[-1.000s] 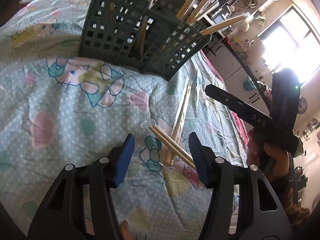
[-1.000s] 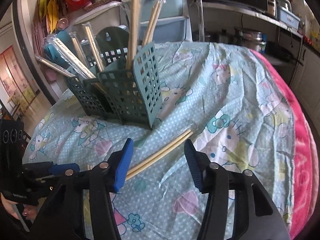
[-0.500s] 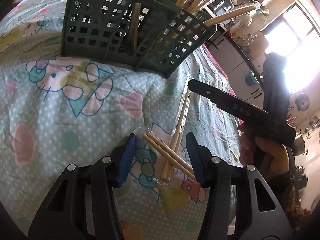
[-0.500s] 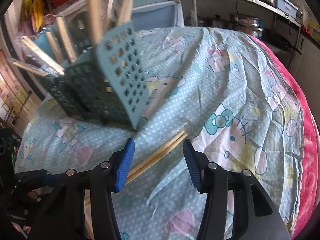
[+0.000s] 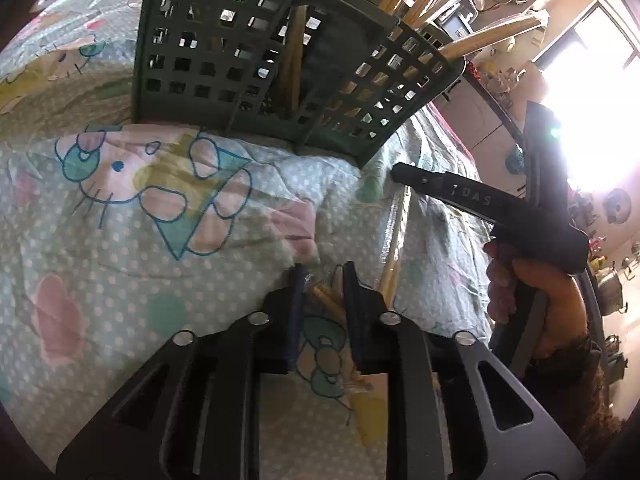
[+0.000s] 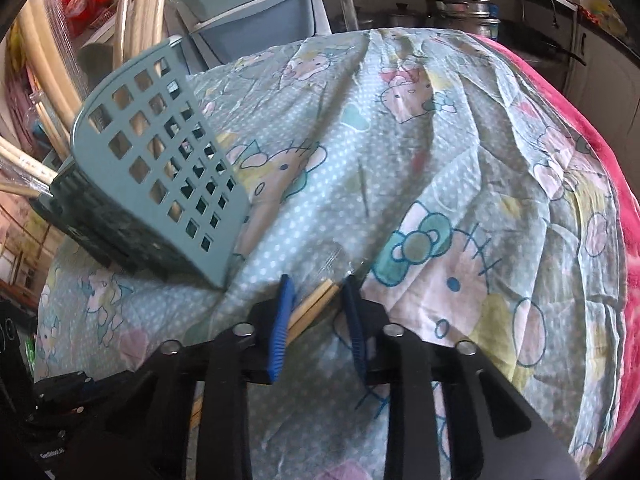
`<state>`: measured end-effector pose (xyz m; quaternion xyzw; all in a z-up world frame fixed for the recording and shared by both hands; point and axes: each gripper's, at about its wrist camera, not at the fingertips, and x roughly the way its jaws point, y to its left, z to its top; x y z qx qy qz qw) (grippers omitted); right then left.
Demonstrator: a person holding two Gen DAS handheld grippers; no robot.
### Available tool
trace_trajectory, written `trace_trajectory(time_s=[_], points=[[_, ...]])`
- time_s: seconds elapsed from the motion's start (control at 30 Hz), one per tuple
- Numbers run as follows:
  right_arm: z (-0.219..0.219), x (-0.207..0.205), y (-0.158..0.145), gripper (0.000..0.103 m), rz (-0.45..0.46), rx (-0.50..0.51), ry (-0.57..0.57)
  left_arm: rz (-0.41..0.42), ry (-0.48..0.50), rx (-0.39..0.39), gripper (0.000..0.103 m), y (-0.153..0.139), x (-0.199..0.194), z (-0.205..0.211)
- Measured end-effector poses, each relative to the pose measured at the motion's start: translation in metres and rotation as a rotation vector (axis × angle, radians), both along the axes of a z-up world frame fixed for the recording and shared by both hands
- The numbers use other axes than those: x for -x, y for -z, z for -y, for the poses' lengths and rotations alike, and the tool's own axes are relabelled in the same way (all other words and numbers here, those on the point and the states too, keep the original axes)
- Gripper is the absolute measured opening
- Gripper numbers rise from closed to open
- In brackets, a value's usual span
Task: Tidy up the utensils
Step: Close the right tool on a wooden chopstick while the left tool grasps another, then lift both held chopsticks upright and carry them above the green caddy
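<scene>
A dark green lattice utensil holder (image 5: 256,56) stands on the patterned cloth, with several wrapped wooden chopsticks sticking out of it; it also shows in the right wrist view (image 6: 160,176). My left gripper (image 5: 320,280) has its jaws narrowed around the end of a wrapped chopstick pair (image 5: 326,298) lying on the cloth. A second wrapped pair (image 5: 394,248) lies just right of it. My right gripper (image 6: 316,292) has its jaws narrowed around the end of that wrapped pair (image 6: 316,304). The right gripper's body (image 5: 480,204) shows in the left wrist view.
The table is covered by a light blue cartoon-print cloth (image 6: 440,160) over a pink blanket (image 6: 592,120). Shelves, pots and drawers stand behind the table. A bright window (image 5: 592,92) is at the right. The holder sits close to both grippers.
Both grippers moved forward and down to the chopsticks on the cloth. Their jaws narrowed from wide open to close around the chopstick ends. The holder now looms closer.
</scene>
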<state>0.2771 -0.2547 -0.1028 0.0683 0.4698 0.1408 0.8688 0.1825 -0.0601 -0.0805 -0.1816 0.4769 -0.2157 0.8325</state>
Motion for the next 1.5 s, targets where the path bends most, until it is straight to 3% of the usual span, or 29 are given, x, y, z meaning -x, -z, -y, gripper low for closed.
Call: trace_trajectory(time_s=[0.4, 0.57, 1.03, 1.5], points=[[0.023, 0.0, -0.004, 0.011, 0.012, -0.138, 0.049, 0.035, -0.05, 0.059, 0.005, -0.007, 0.018, -0.033], [0.027, 0.017, -0.024, 0.009, 0.082, -0.16, 0.038, 0.093, -0.096, 0.064, 0.005, -0.024, 0.028, -0.057], [-0.011, 0.094, -0.12, 0.004, 0.4, -0.142, -0.157, 0.282, -0.229, 0.022, 0.004, -0.083, 0.064, -0.103], [-0.043, 0.114, -0.149, 0.004, 0.498, -0.142, -0.232, 0.368, -0.286, 0.026, 0.004, -0.116, 0.086, -0.124]])
